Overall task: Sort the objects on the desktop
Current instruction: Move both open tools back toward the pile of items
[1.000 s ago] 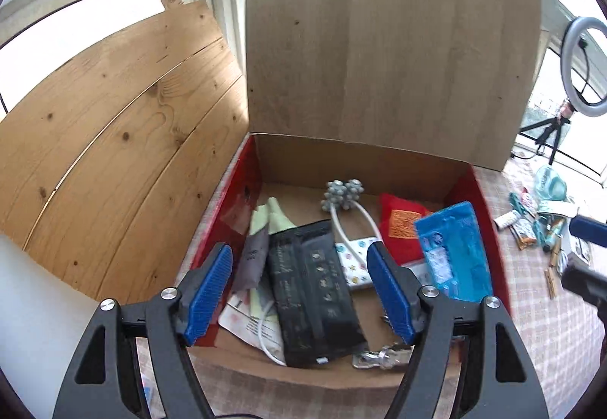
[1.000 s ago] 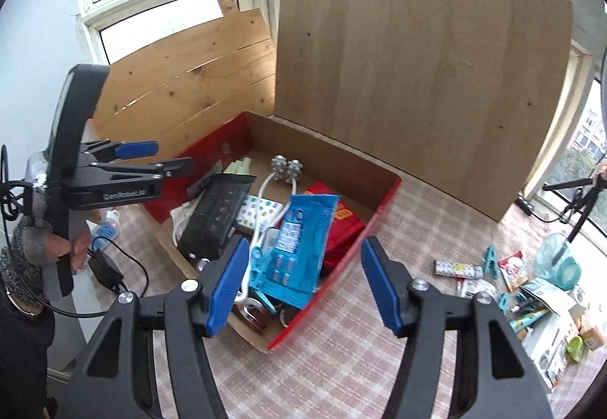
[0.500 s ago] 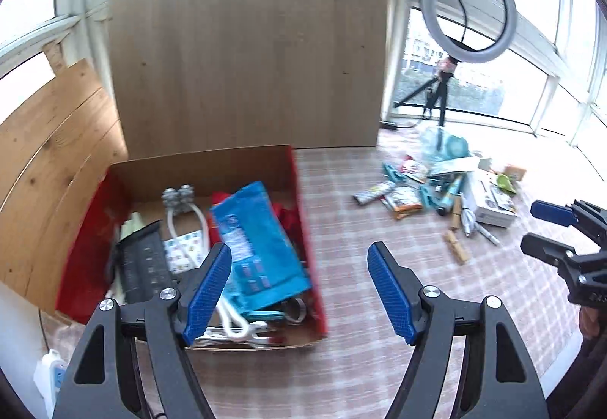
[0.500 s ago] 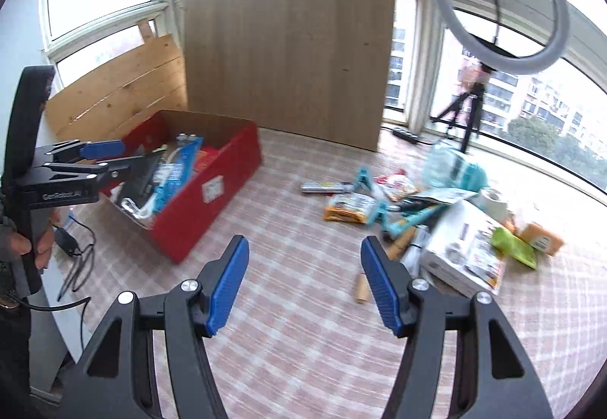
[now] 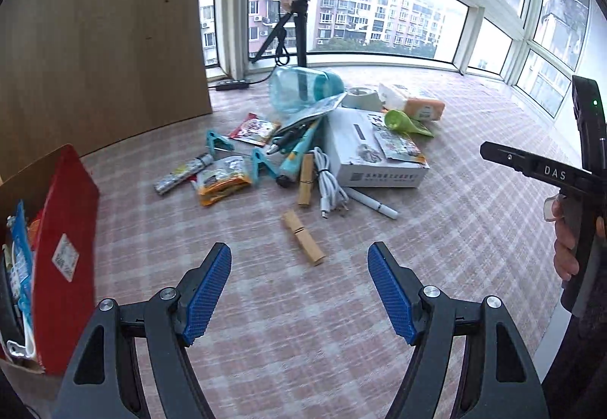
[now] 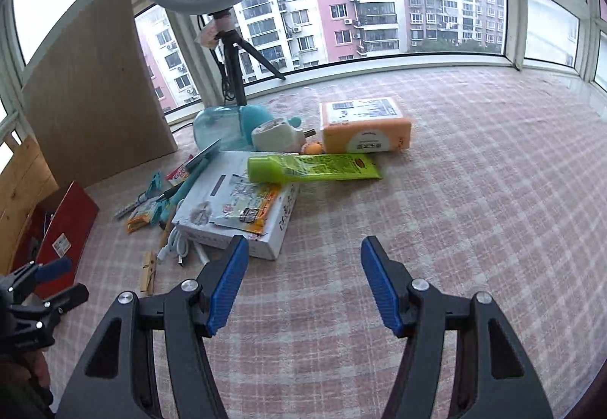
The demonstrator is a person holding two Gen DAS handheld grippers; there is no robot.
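Partly sorted, by the look of things; red box (image 5: 64, 229) at nine o'clock in the left wrist view, already holding a blue packet (image 5: 21, 248) and other bits; still plenty loose on the checked desk (image 5: 474, 229), heaped around twelve o'clock: white carton (image 5: 364, 161), wooden clothespin (image 5: 303, 237) nearest, white cable (image 5: 328, 187), snack packets (image 5: 224, 180), teal clips (image 5: 218, 144), white pen (image 5: 373, 202), green tube (image 6: 311, 168), orange tissue pack (image 6: 364, 130), clear blue bottle (image 6: 220, 126). Left gripper (image 5: 299, 290) released, jaws apart, nothing between, clothespin just beyond at twelve o'clock; right gripper (image 6: 303, 286) likewise released and empty, carton corner at eleven o'clock. Most of the sorting judged still to do; likely next a pick from the heap.
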